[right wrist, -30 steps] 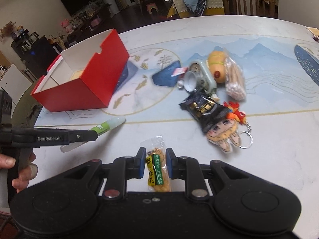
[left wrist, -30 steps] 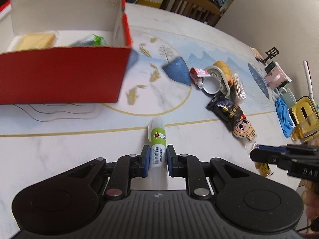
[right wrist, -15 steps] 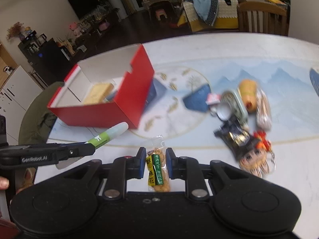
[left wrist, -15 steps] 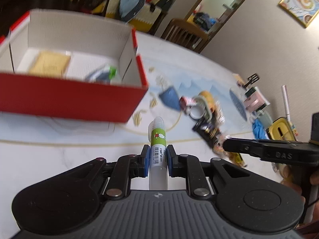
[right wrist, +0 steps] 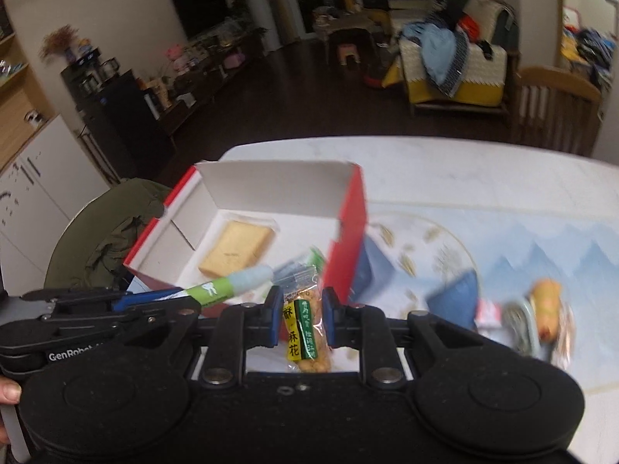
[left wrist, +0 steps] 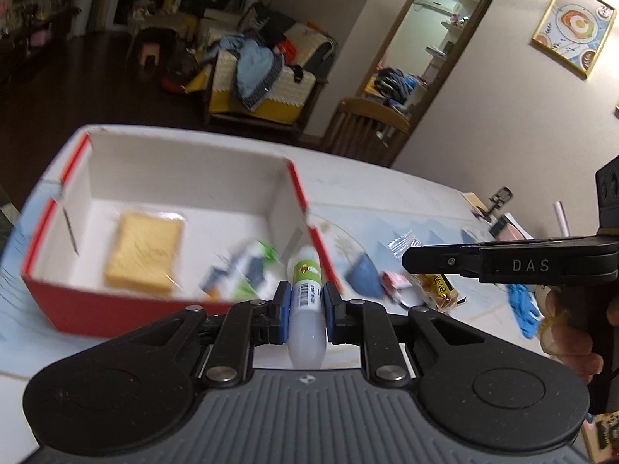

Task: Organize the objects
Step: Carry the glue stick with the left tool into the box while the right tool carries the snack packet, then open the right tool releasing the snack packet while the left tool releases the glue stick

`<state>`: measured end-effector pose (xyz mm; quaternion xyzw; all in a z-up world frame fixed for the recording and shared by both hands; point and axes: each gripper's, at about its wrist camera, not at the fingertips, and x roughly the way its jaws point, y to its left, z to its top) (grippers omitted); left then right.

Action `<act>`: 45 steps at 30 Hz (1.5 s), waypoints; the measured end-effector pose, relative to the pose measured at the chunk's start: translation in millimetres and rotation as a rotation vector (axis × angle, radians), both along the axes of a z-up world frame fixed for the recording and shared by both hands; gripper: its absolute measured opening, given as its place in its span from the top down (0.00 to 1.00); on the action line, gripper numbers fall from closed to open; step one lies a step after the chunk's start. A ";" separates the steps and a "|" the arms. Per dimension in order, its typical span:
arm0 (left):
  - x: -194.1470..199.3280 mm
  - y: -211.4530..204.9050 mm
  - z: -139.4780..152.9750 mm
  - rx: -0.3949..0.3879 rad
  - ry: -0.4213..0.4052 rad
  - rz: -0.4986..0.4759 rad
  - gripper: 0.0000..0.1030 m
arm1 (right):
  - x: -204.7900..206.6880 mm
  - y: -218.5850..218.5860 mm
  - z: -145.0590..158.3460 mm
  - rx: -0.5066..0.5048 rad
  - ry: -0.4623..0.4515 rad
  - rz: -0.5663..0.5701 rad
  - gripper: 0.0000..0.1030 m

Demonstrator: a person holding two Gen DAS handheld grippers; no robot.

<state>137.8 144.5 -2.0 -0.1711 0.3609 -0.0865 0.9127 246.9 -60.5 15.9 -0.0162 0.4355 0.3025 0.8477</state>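
Observation:
My left gripper (left wrist: 305,301) is shut on a white glue stick (left wrist: 306,297) with a green label, lifted off the table near the right wall of the red box (left wrist: 100,309). My right gripper (right wrist: 300,315) is shut on a clear snack packet (right wrist: 307,332) with yellow and green labels, held just in front of that red box (right wrist: 350,232). The box is open-topped with a white inside; a yellow wrapped cake (left wrist: 145,245) and a blurred green and white packet (left wrist: 247,266) lie in it. From the right wrist view the left gripper (right wrist: 185,297) and its glue stick (right wrist: 232,282) show at lower left.
Loose items lie on the patterned table to the right: a blue wedge (right wrist: 452,294), a tape roll (right wrist: 522,321), a sausage-like snack (right wrist: 547,301), a blue cloth (left wrist: 522,309). A wooden chair (left wrist: 367,131) stands behind the table. A hand (left wrist: 572,332) grips the right tool.
Both grippers have risen off the table and moved toward the red box, carrying the glue stick and the snack packet. The box's inside now shows from above.

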 end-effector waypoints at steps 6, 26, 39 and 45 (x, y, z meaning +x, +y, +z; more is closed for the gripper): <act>19.8 36.3 -10.7 0.051 -0.005 0.041 0.84 | 15.8 53.1 -7.5 -0.027 0.006 0.047 0.80; 95.6 94.1 -60.5 0.279 0.052 0.110 0.84 | 89.1 150.8 -99.9 -0.233 0.114 -0.027 0.80; 125.8 96.6 -83.4 0.246 0.215 0.064 0.84 | 103.5 155.3 -130.9 -0.285 0.227 -0.048 0.75; 135.1 98.0 -92.8 0.228 0.293 0.056 0.84 | 99.9 152.1 -126.5 -0.260 0.230 -0.039 0.72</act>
